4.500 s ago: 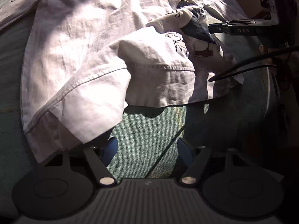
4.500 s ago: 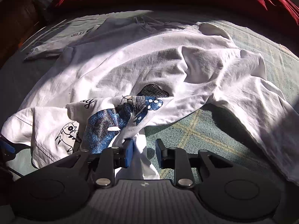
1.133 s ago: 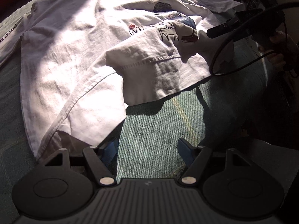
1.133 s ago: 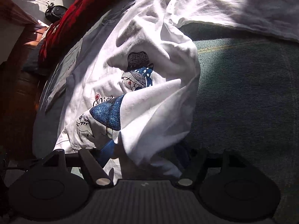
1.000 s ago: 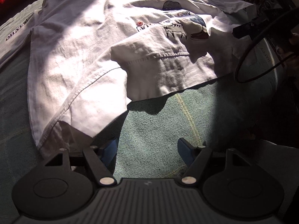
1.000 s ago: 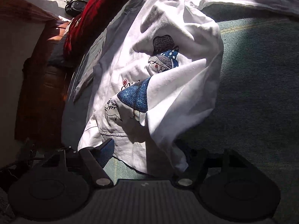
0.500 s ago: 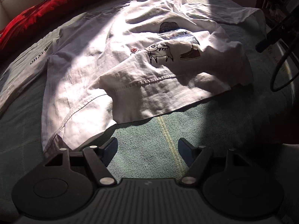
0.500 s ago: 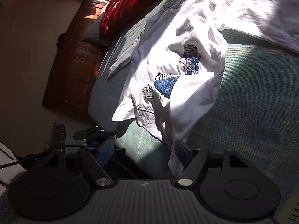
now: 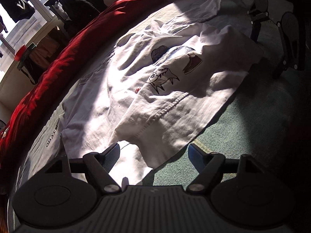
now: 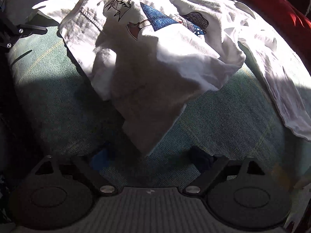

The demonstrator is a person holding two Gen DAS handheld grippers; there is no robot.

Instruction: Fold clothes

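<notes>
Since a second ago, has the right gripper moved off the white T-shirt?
Yes. The right gripper has let go and backed away: the T-shirt fold that lay between its fingers now lies ahead on the green bed cover, jaws open.

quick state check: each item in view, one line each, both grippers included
left gripper: open, nothing held, shirt edge lying between its fingers
right gripper: open, nothing held
white T-shirt: spread on the bed, crumpled, bottom hem folded up over the print, not yet neatly folded
grey shirt: lying flat, partly under the white one
red blanket: bunched along the far edge
</notes>
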